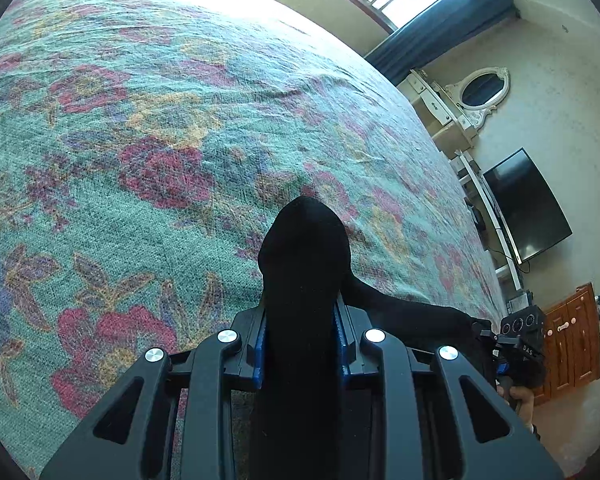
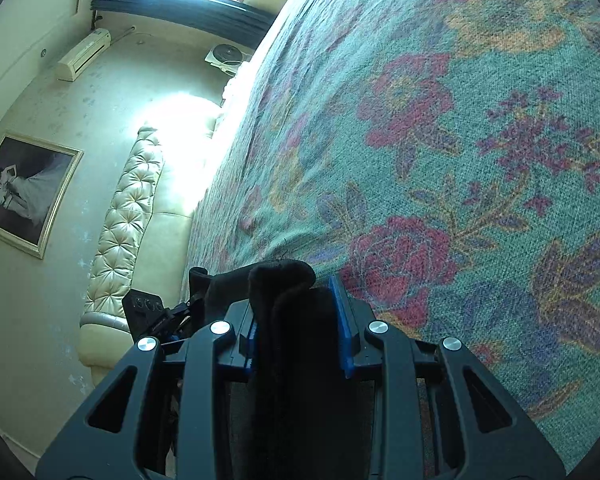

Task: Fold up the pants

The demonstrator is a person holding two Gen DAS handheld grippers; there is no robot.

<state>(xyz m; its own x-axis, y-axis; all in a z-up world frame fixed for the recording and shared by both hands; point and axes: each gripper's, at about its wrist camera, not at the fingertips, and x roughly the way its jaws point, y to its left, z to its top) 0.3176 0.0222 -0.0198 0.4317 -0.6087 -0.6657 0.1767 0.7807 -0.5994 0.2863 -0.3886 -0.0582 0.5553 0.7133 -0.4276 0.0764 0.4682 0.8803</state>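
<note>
bedroom, bed with floral bedspread (image 1: pixel 148 128). black pants (image 1: pixel 304 264) bunched in both narrow-set jaws, left gripper (image 1: pixel 302 344), right gripper (image 2: pixel 296 332). risk: thick wad slipping free, fold skewing.

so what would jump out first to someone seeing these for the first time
The floral bedspread, teal with red and yellow flowers, fills most of both views. Next comes the black pants fabric bunched between the blue pads of the left claw at bottom centre, and likewise in the right claw. In the left wrist view a strip of that fabric runs right toward the other claw at the bed's edge, with a dark TV on the wall behind.
</note>
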